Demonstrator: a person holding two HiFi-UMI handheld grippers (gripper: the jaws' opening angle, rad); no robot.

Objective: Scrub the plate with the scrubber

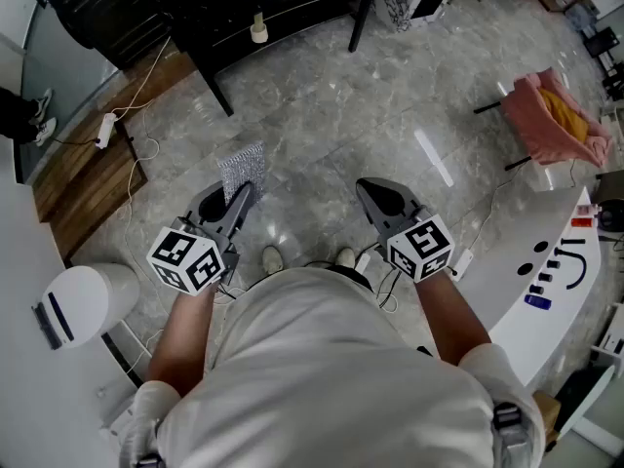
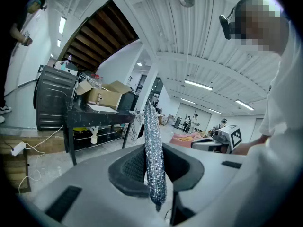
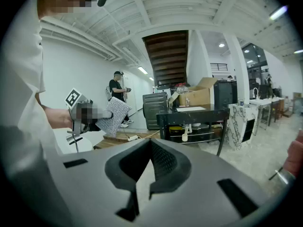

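A silver, glittery scrubber (image 1: 242, 172) stands on edge between the jaws of my left gripper (image 1: 234, 200), which is shut on it. In the left gripper view the scrubber (image 2: 154, 145) rises upright from the left gripper (image 2: 152, 169). From the right gripper view the same scrubber (image 3: 111, 115) shows as a flat square off to the left. My right gripper (image 1: 377, 196) is held level beside the left one, above the floor. Its jaws are shut with nothing between them (image 3: 150, 163). No plate is in view.
I stand on a grey stone floor. A black table (image 1: 263, 8) with a carton on it (image 2: 106, 96) is ahead. A pink-draped chair (image 1: 551, 115) stands right. A white curved counter (image 1: 546, 271) and a white bin (image 1: 83, 300) flank me. Cables and a power strip (image 1: 104, 130) lie left.
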